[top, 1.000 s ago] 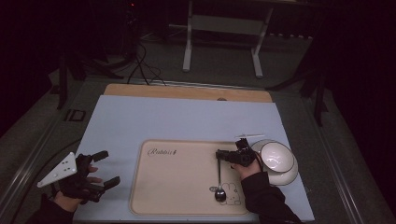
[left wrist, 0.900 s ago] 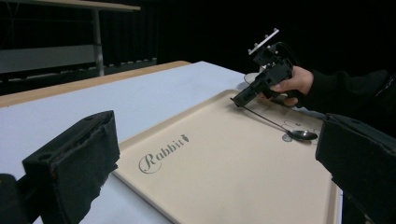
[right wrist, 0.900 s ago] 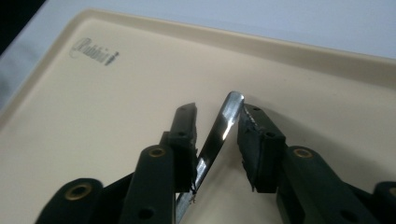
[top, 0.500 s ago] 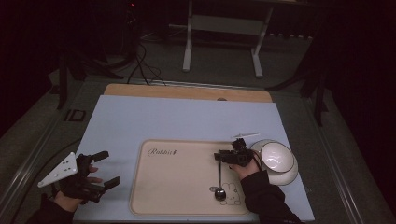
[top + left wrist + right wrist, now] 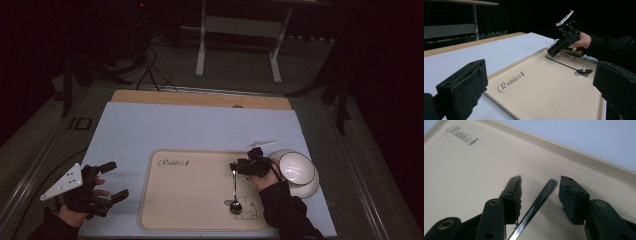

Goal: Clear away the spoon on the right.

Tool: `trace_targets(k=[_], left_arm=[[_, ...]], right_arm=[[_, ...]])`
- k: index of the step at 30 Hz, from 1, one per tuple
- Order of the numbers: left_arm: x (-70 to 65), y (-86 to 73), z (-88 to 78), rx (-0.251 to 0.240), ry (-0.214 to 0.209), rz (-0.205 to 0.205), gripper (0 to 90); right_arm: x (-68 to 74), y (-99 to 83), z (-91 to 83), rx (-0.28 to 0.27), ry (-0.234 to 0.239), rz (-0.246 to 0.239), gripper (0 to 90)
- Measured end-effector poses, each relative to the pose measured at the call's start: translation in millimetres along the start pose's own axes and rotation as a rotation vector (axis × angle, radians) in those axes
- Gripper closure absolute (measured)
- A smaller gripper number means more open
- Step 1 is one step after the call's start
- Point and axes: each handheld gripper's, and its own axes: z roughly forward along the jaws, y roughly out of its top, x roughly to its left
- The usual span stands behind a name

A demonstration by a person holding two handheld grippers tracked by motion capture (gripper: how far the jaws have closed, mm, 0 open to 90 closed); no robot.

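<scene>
Right gripper (image 5: 540, 195) over the beige tray (image 5: 195, 220), jaws just opened and standing apart astride the handle tip of the spoon (image 5: 234, 192), which lies flat on the tray, pads apparently clear of it; left gripper (image 5: 107, 182) open, off the tray's left edge.

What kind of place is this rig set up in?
Probably a lab or workshop data-collection station, dimly lit. A light-blue table holds a beige tray with a spoon and a white bowl; cables trail on the floor beside a metal stand.
</scene>
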Motion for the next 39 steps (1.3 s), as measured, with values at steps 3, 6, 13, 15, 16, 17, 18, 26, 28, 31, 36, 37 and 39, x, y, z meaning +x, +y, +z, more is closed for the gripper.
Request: trace_targets(k=[3,6,13,15,16,17,18,26,28,31,36,37,39], left_arm=[[0.0,0.0,0.0,0.000,0.000,-0.001,0.0],[0.1,0.0,0.1,-0.001,0.000,-0.002,0.0],[-0.3,0.2,0.3,0.000,0.001,0.002,0.0],[-0.2,0.3,0.3,0.000,0.001,0.002,0.0],[-0.3,0.4,0.4,0.000,0.000,0.004,0.0],[-0.5,0.4,0.4,-0.001,0.000,0.003,0.0],[-0.5,0.4,0.4,0.000,0.000,0.003,0.0],[-0.1,0.3,0.5,0.001,0.001,-0.002,0.0],[0.0,0.3,0.3,0.001,0.001,-0.002,0.0],[0.3,0.4,-0.8,-0.001,0.003,-0.003,0.0],[0.6,0.3,-1.2,-0.002,0.001,-0.004,0.0],[0.7,0.2,-1.2,-0.003,0.001,-0.004,0.0],[1.1,0.1,-1.4,-0.004,0.000,-0.005,0.0]], right_arm=[[5.0,-2.2,-9.3,-0.010,0.032,0.002,63.6],[10.5,-6.1,-17.1,-0.009,0.052,-0.012,74.5],[21.8,-18.7,-35.4,-0.019,0.090,-0.013,77.8],[23.6,-19.9,-37.5,-0.027,0.097,-0.016,71.5],[25.6,-21.3,-40.1,-0.046,0.115,-0.016,62.4],[27.3,-22.2,-42.7,-0.065,0.121,-0.014,57.0],[28.9,-22.9,-45.9,-0.085,0.137,-0.018,50.4],[35.0,-23.4,-67.8,-0.233,0.151,-0.086,18.1],[32.9,-23.6,-71.8,-0.262,0.170,-0.082,17.4],[29.9,-24.0,-75.9,-0.296,0.160,-0.115,15.0],[26.2,-28.5,-83.2,-0.306,0.122,-0.126,14.9],[25.2,-30.8,-85.2,-0.308,0.109,-0.128,14.9],[23.7,-34.2,-88.1,-0.313,0.098,-0.132,14.9]])
